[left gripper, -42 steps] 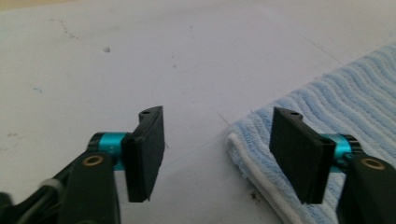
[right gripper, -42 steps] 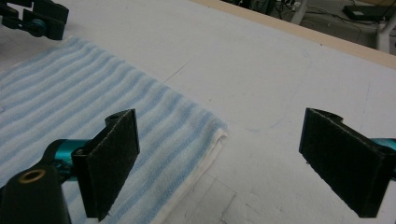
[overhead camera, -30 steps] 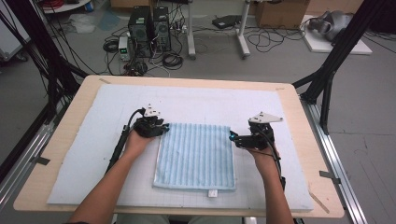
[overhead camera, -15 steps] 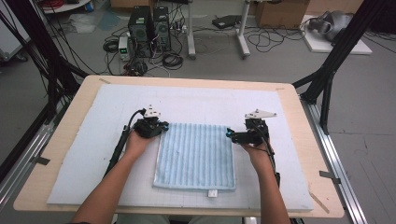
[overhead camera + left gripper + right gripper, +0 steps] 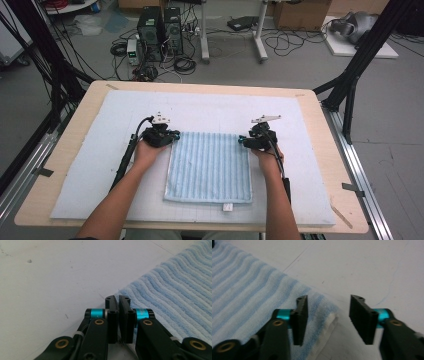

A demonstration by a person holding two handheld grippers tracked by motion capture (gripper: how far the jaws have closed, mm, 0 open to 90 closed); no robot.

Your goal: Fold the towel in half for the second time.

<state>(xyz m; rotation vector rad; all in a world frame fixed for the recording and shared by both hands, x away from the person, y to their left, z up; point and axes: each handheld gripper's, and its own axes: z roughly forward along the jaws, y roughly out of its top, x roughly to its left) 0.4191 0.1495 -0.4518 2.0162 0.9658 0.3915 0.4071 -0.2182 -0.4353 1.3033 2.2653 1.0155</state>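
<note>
Towel corners at both tools, far edge of the towel.

A light blue ribbed terry towel (image 5: 210,165) is laid flat on the white padded tabletop (image 5: 90,175), long axis running away from the person. The left tool (image 5: 118,300) is seen pressed narrow at the far left corner; whether cloth is pinched cannot be told. The right tool (image 5: 328,306) is spread wide, straddling the far right corner, not yet closed.

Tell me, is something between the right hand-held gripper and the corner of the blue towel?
Nothing visible is in the way. The right hand-held gripper is open, and the far right corner of the blue towel lies directly between its jaws on the white mat, with no other object near it.
</note>
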